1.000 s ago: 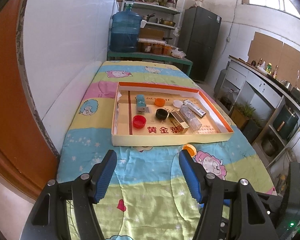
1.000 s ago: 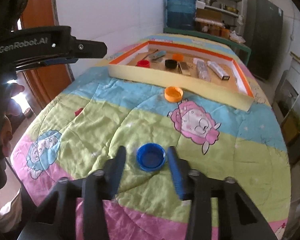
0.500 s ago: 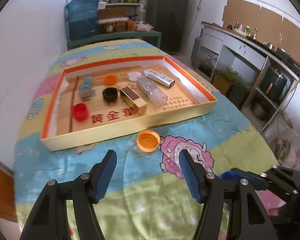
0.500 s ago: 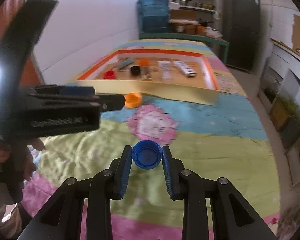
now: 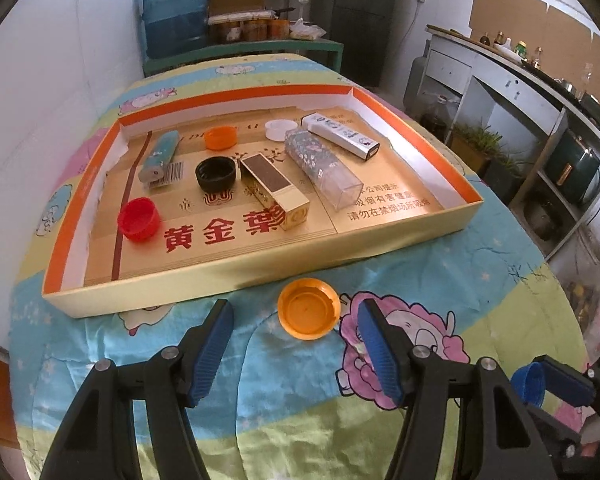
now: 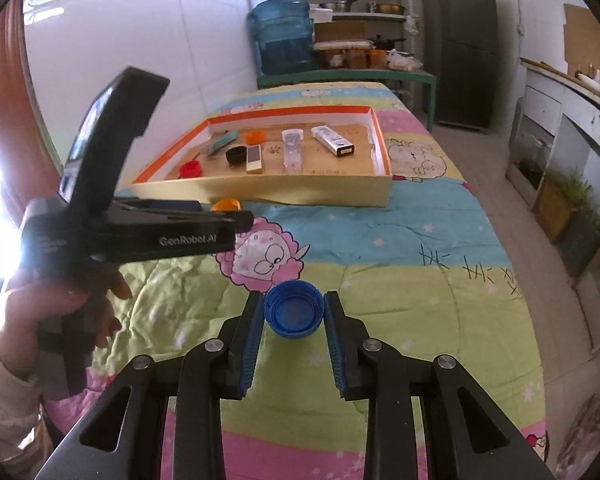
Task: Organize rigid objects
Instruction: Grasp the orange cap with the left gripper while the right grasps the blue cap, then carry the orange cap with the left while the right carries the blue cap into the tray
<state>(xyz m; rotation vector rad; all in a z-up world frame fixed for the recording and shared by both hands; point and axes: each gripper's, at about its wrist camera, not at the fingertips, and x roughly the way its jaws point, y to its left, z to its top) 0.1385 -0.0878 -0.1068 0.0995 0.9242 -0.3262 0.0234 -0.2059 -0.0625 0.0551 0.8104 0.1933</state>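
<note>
An orange bottle cap (image 5: 309,314) lies open side up on the cartoon blanket, just in front of the shallow orange-rimmed cardboard tray (image 5: 260,268). My left gripper (image 5: 296,312) straddles it and its jaws are closing, with gaps on both sides of the cap. My right gripper (image 6: 294,304) is shut on a blue bottle cap (image 6: 294,314), also visible at the lower right of the left wrist view as the blue cap (image 5: 530,384). In the right wrist view the left gripper (image 6: 246,219) hovers by the orange cap (image 6: 226,204) before the tray (image 6: 300,190).
The tray holds a red cap (image 5: 138,218), black cap (image 5: 215,174), orange cap (image 5: 220,137), white cap (image 5: 281,129), lighter (image 5: 160,158), gold box (image 5: 274,192), clear box (image 5: 322,168) and white box (image 5: 340,136). A hand (image 6: 60,312) holds the left gripper. A wall runs along the left.
The left gripper swung right and down, from facing the tray to straddling the orange cap. The right gripper's fingers drew in against the blue cap and carried it toward the right.
</note>
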